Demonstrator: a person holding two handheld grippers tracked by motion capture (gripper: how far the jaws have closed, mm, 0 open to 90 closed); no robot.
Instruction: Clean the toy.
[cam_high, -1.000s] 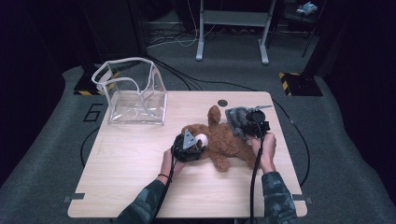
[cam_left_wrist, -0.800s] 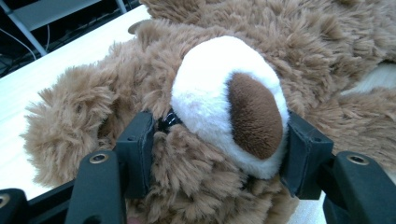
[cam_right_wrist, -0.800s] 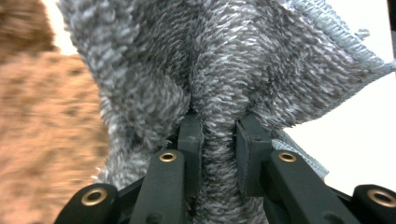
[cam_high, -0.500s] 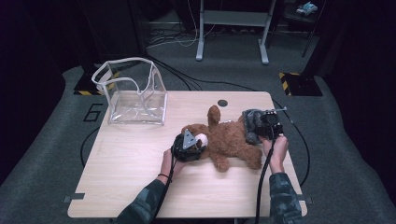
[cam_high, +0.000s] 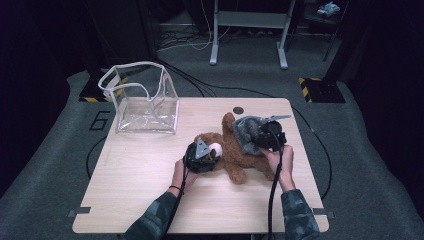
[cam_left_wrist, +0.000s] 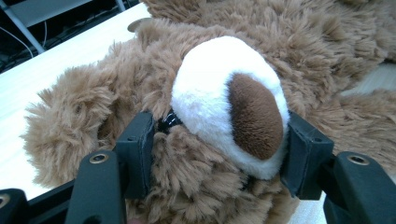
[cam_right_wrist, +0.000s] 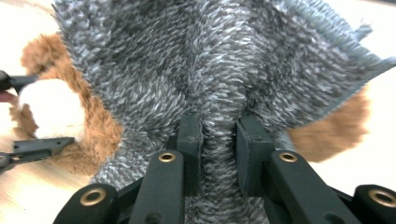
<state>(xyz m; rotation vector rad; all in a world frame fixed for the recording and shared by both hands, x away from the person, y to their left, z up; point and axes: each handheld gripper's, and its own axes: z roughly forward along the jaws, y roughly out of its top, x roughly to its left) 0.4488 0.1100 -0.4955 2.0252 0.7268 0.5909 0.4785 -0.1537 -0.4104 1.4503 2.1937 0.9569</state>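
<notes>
High view: the wooden table (cam_high: 150, 190) carries a clear plastic bag (cam_high: 145, 100) standing open at its far left, well apart from the brown teddy bear (cam_high: 235, 152) lying near the middle. A grey knitted cloth (cam_high: 246, 132) lies over the bear's body — the right gripper (cam_right_wrist: 218, 135) pinches a fold of it between nearly closed jaws. The left gripper (cam_left_wrist: 217, 154) clasps the bear's head, jaws set either side of the white muzzle (cam_left_wrist: 224, 93).

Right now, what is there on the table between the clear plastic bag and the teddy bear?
Only bare wooden table, seen in the high view: the clear bag stands apart from the teddy bear.
</notes>
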